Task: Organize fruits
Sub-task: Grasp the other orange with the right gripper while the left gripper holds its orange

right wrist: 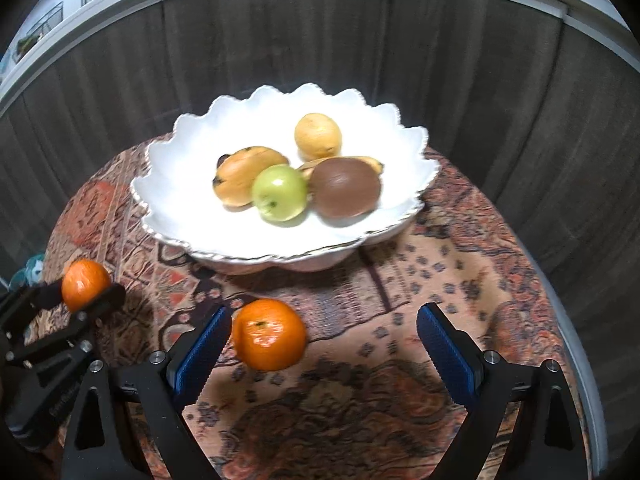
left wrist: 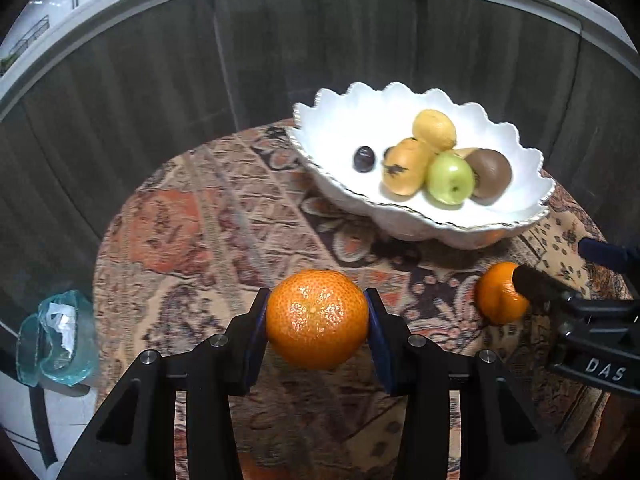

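My left gripper (left wrist: 317, 320) is shut on an orange mandarin (left wrist: 317, 318), held above the patterned tablecloth; it also shows in the right wrist view (right wrist: 85, 285). My right gripper (right wrist: 324, 340) is open, with a second mandarin (right wrist: 269, 334) lying on the cloth close to its left finger; that mandarin also shows in the left wrist view (left wrist: 500, 294). A white scalloped bowl (left wrist: 332, 128) stands at the back of the table, also seen in the right wrist view (right wrist: 192, 152). It holds a green apple (right wrist: 280, 192), a brown kiwi (right wrist: 345, 187), a yellow lemon (right wrist: 318, 136), a spotted yellow-orange fruit (right wrist: 246, 176) and a dark plum (left wrist: 364, 159).
The round table wears a patterned cloth (left wrist: 208, 216) (right wrist: 460, 280). Dark wood panels (left wrist: 160, 100) stand close behind it. A crumpled blue-green plastic bag (left wrist: 56, 340) sits off the table's left edge.
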Demonstrator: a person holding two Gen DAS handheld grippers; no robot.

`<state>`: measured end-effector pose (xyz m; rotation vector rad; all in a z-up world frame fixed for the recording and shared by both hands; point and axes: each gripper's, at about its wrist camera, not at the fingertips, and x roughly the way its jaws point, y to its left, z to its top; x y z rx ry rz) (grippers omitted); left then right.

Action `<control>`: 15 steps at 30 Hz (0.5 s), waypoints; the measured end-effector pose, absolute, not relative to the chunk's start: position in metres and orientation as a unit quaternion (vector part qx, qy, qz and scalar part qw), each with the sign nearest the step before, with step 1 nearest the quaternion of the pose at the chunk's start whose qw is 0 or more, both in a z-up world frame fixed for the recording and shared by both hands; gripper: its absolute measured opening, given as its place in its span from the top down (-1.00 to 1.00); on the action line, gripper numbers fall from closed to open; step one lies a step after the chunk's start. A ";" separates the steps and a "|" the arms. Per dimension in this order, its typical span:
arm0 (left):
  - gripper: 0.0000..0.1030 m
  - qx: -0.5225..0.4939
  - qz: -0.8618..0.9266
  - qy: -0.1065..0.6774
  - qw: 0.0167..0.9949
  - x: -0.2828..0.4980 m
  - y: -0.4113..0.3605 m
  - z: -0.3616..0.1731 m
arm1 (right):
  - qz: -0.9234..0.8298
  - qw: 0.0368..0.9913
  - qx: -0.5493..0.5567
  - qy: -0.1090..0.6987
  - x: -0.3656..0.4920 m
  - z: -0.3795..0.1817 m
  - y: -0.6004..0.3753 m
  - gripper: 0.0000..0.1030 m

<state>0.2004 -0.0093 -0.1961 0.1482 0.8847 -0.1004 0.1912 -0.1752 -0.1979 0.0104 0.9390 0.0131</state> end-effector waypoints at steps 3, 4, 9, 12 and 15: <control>0.13 0.064 -0.040 0.426 0.902 0.200 -0.001 -0.195 | 0.010 0.889 0.004 0.458 0.194 -0.205 -0.169 -0.78; 0.13 0.063 -0.037 0.426 0.902 0.200 0.001 -0.195 | 0.012 0.887 0.004 0.461 0.195 -0.207 -0.167 -0.76; 0.13 0.060 -0.031 0.426 0.902 0.201 0.006 -0.197 | 0.021 0.879 0.006 0.477 0.201 -0.220 -0.159 -0.51; 0.13 0.055 -0.028 0.427 0.902 0.202 0.009 -0.199 | 0.025 0.873 0.005 0.486 0.204 -0.228 -0.155 -0.34; 0.13 0.052 -0.027 0.428 0.902 0.202 0.011 -0.200 | 0.032 0.869 0.005 0.494 0.206 -0.234 -0.151 -0.18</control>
